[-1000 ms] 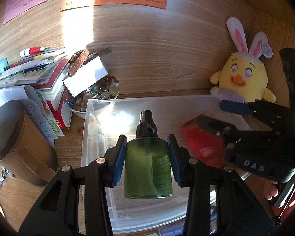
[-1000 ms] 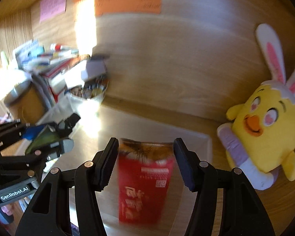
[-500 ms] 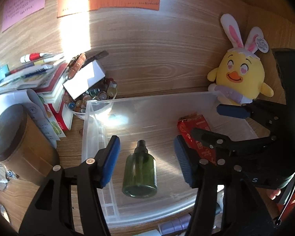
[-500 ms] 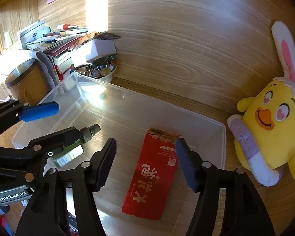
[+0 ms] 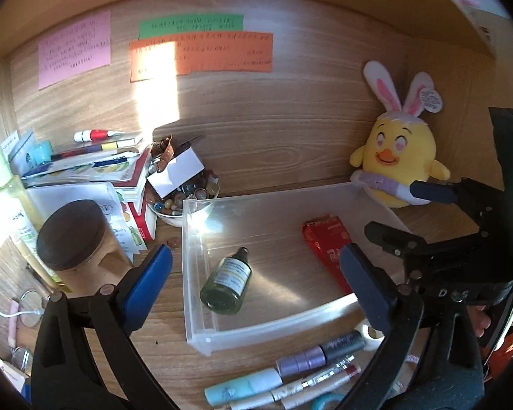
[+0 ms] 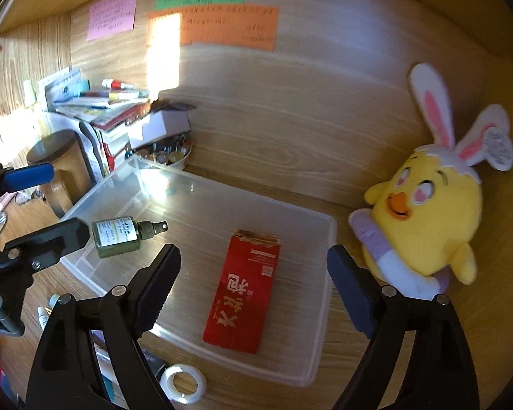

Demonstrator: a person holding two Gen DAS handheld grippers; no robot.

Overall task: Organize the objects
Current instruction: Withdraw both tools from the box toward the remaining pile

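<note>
Released green bottle (image 5: 226, 282) inside clear bin (image 5: 201, 324)

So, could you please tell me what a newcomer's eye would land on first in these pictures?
Probably the yellow chick plush with pink bunny ears, propped against the wooden back wall just right of the clear plastic bin. Next, the bin's contents: a red packet lying flat toward its right side and a green spray bottle on its side toward the left. Bright orange, green and pink notes are stuck high on the wall.
</note>
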